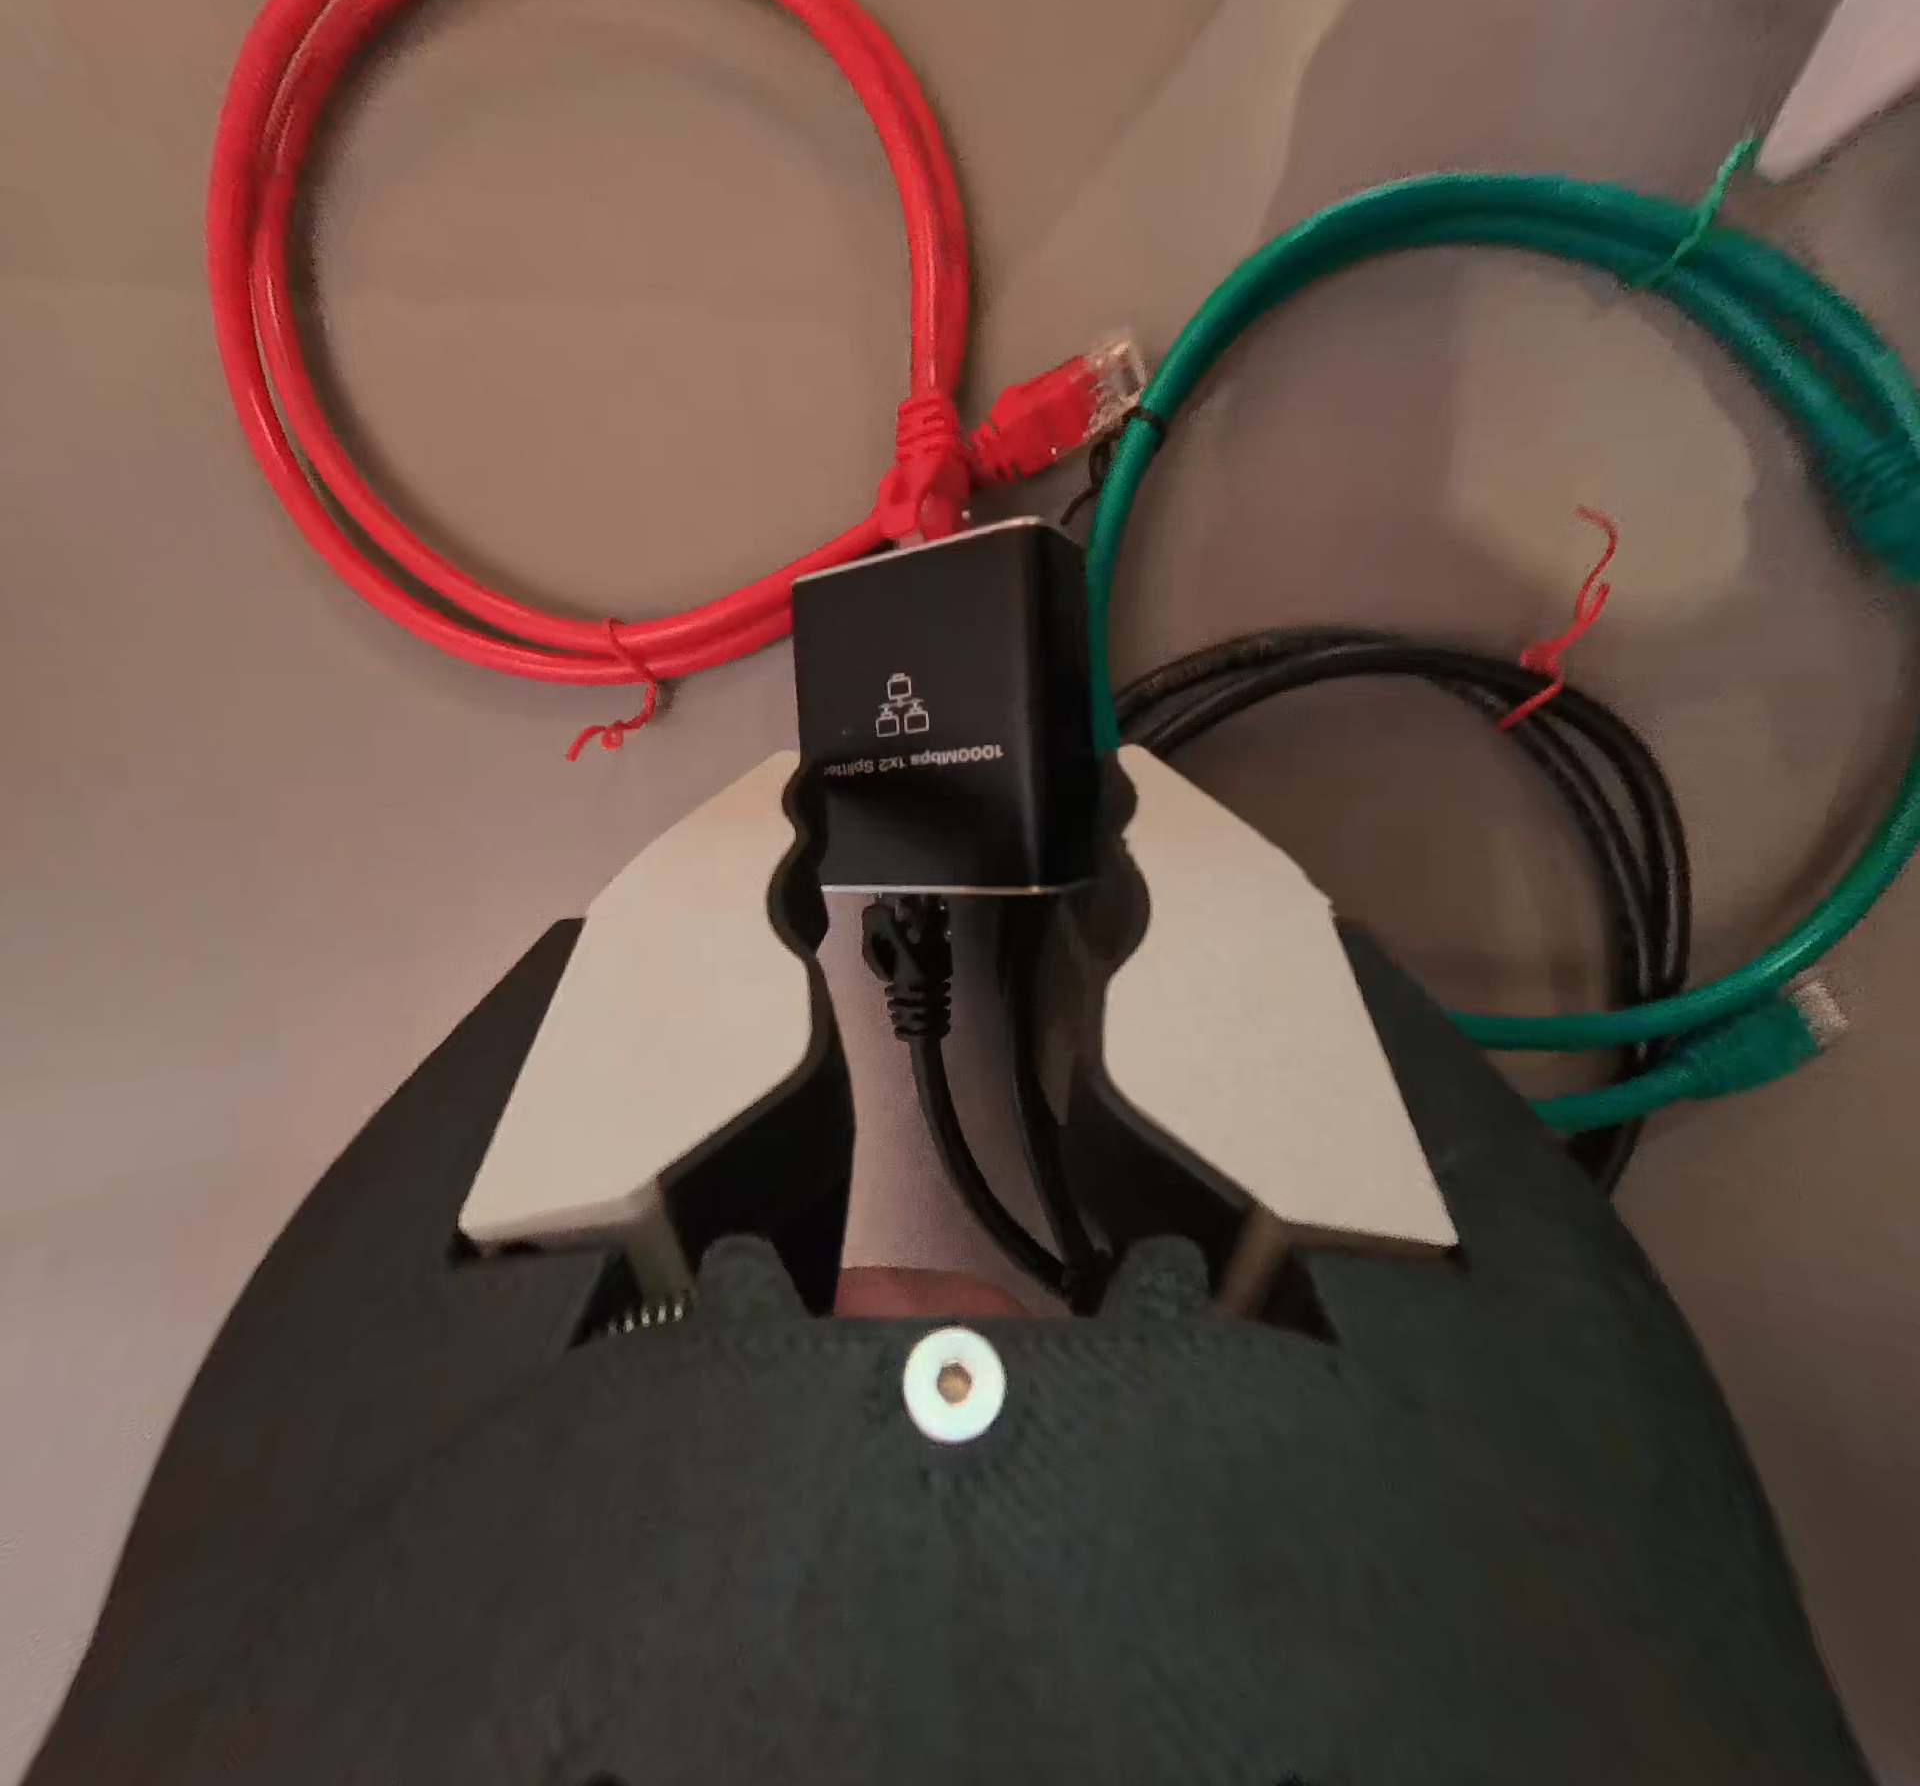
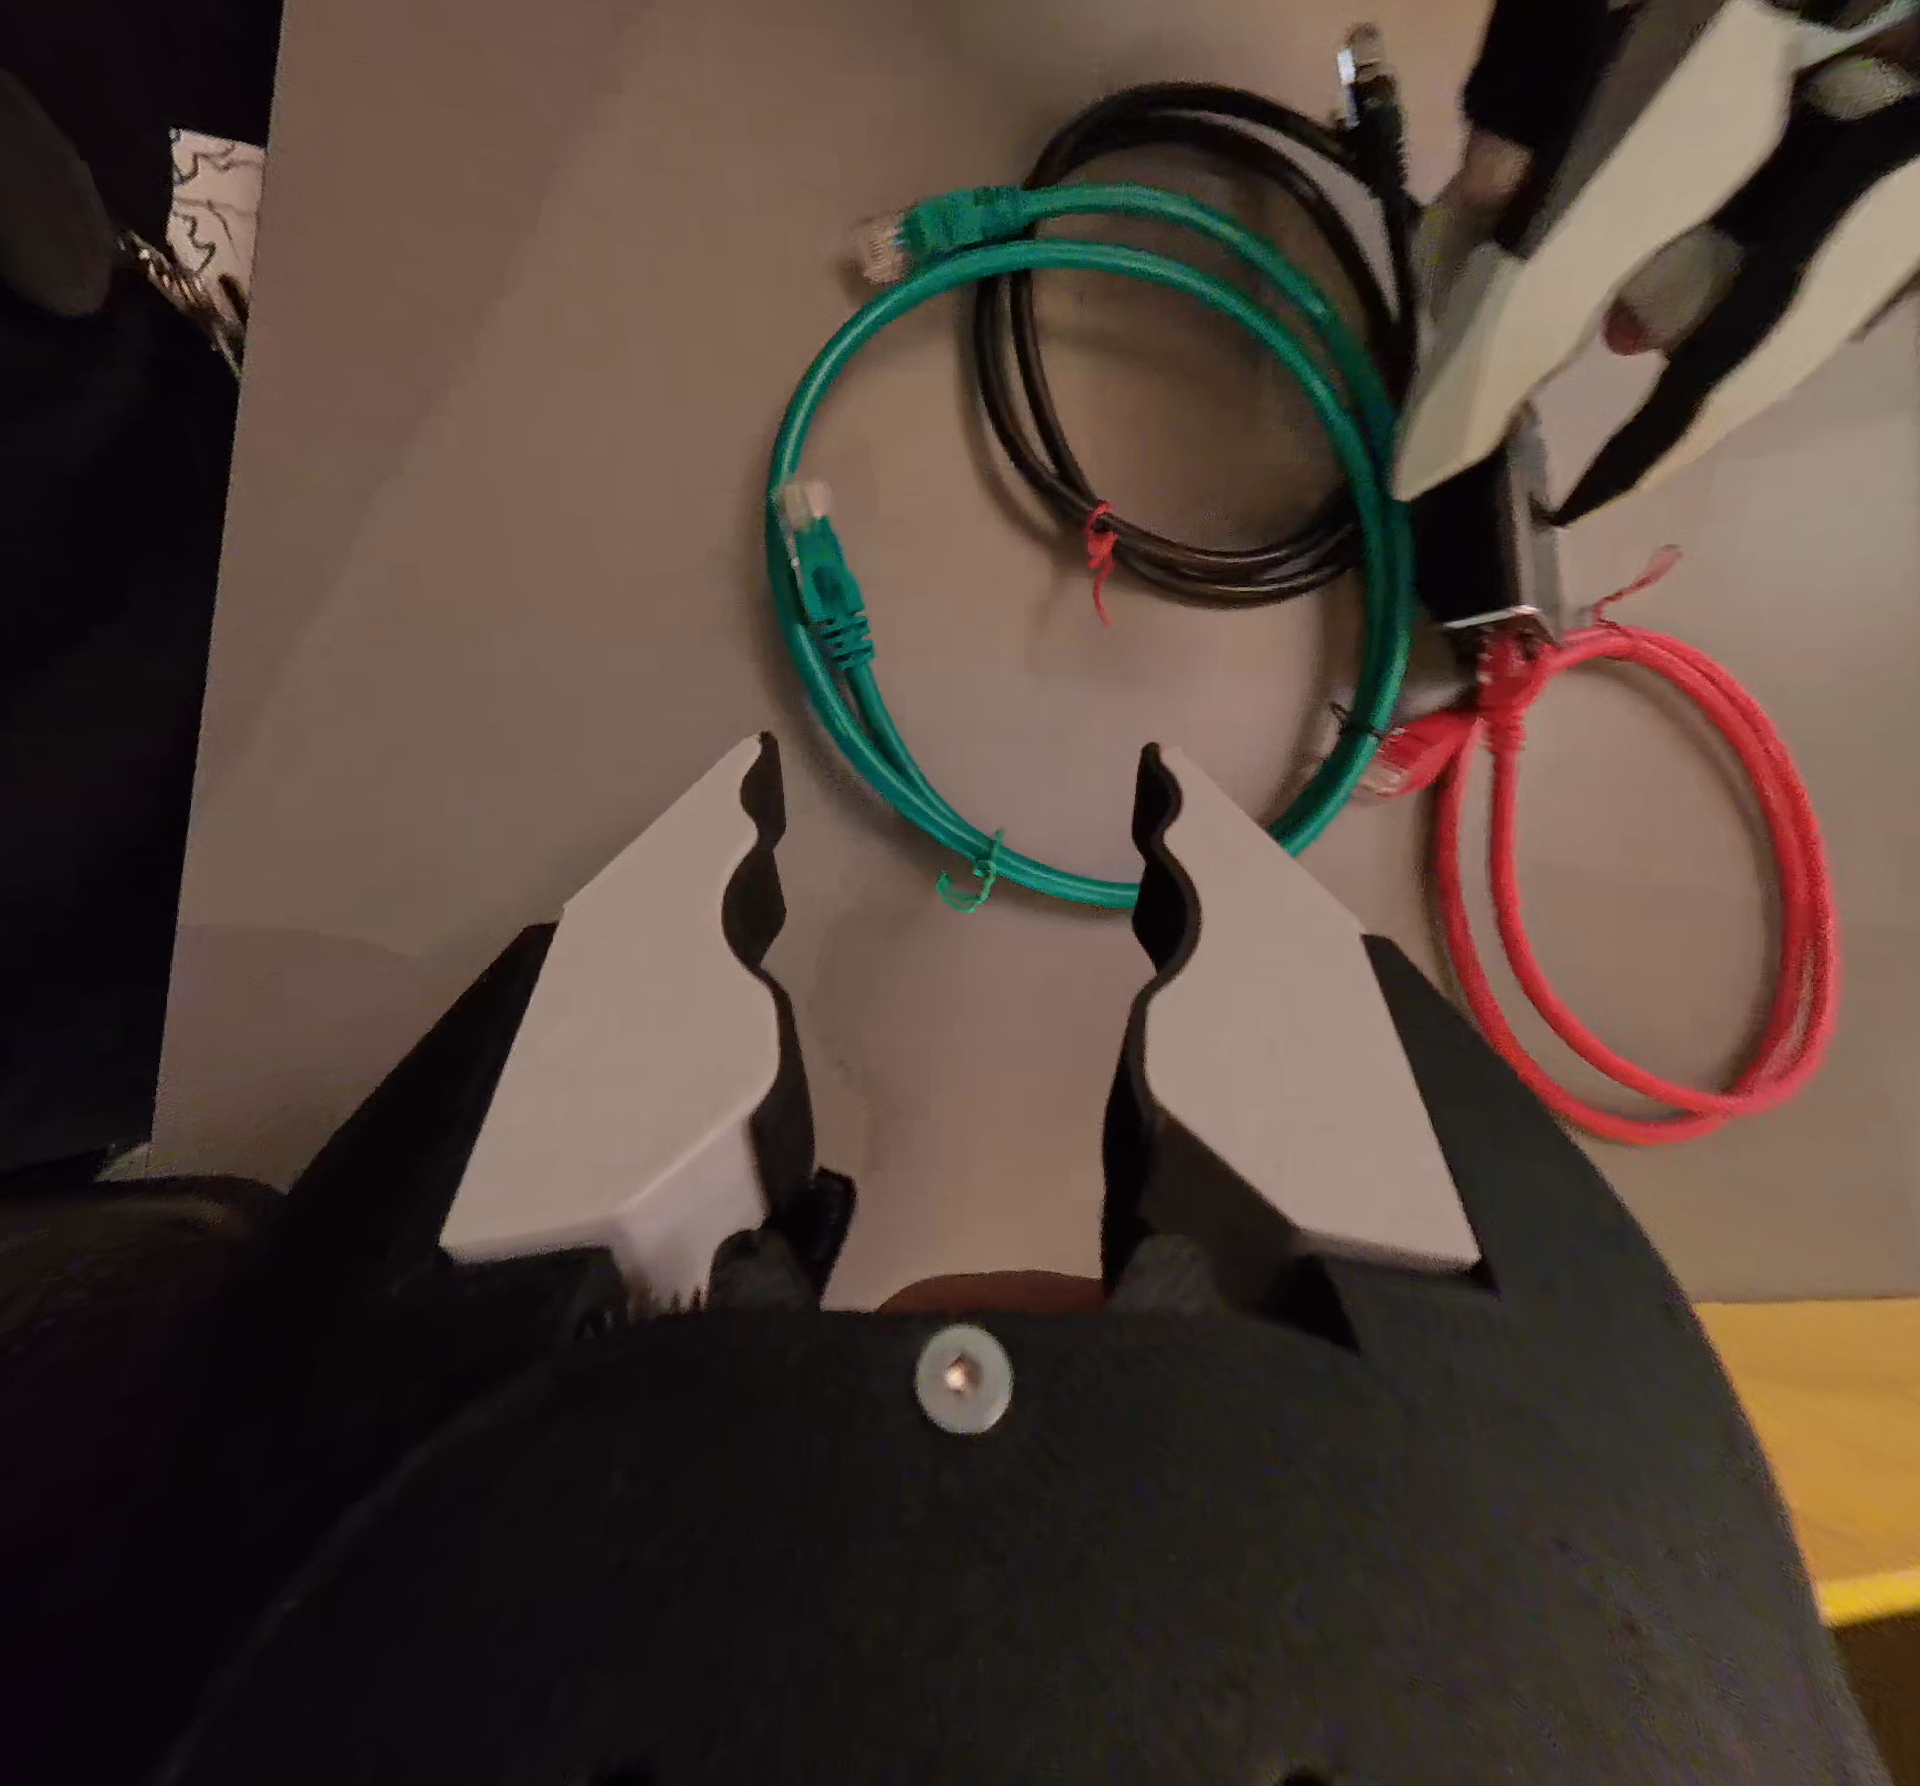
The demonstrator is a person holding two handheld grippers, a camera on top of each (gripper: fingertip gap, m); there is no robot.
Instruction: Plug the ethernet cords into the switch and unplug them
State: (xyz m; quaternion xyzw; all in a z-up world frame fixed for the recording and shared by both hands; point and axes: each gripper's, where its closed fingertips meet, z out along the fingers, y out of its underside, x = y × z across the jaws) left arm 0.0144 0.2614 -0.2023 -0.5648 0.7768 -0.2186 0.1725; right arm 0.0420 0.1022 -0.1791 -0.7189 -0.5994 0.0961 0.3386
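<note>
Left hand-held gripper (image 1: 956, 801) is clamped on the sides of the small black switch (image 1: 940, 718), holding it over the grey worktop (image 1: 156, 801). A black cord (image 1: 920, 967) is plugged into the near end of the switch and runs back between the fingers; the rest of it lies coiled to the right, tied with a red twist tie (image 1: 1558, 635).

At the far end of the switch, one plug of the red cord (image 1: 582, 271) sits in a port. The red cord's other plug (image 1: 1070, 396) lies loose just beside it, close to the green cord (image 1: 1558, 209). The red coil rests flat on the worktop.

Right hand-held gripper (image 2: 956, 760) hovers above the worktop with its jaws wide apart and nothing between them. Its right fingertip overlaps the near arc of the green coil in the right wrist view. Both green plugs lie free, one (image 2: 821, 552) inside the loop's left edge, the other (image 2: 914, 230) at the top beside the black coil.
</note>
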